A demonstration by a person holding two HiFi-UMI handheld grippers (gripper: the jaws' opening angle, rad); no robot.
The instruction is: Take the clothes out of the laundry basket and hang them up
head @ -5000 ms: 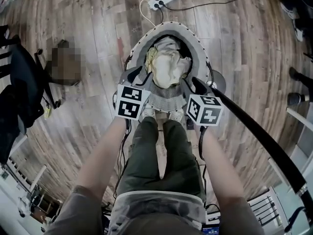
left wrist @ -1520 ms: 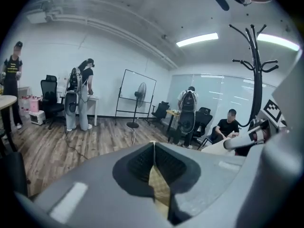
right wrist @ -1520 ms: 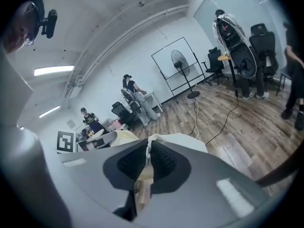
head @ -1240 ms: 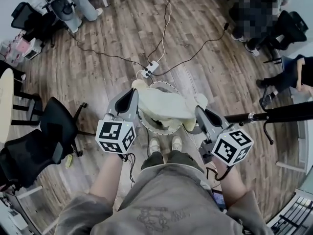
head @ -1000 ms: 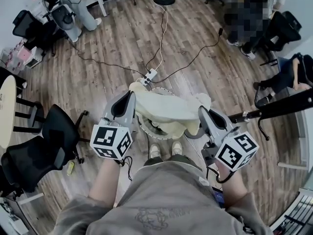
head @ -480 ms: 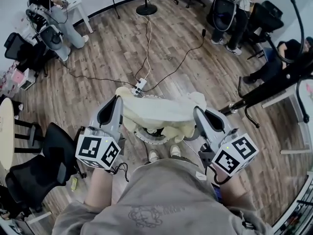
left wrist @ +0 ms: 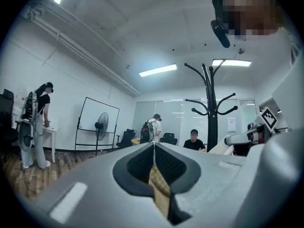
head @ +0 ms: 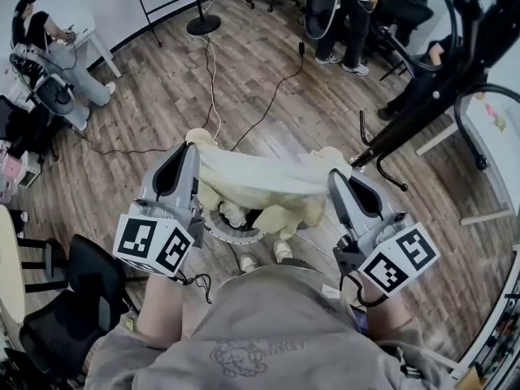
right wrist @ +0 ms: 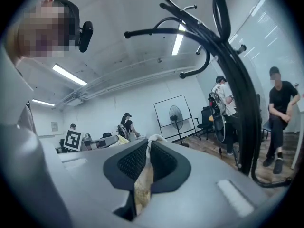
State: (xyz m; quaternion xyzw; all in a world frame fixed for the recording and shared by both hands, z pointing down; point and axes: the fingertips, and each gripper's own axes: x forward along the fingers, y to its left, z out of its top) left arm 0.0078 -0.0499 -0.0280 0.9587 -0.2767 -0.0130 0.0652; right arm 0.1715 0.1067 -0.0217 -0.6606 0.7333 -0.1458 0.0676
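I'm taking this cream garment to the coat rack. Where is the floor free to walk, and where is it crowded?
Bare floor lies right of the laundry basket, toward the coat rack, and left of it up to the office chair. Cables cross the floor ahead; people and chairs crowd the far side.

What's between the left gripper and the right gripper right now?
A pale yellow garment hangs stretched from left gripper to right gripper, both shut on it, above the basket; the head view shows it.
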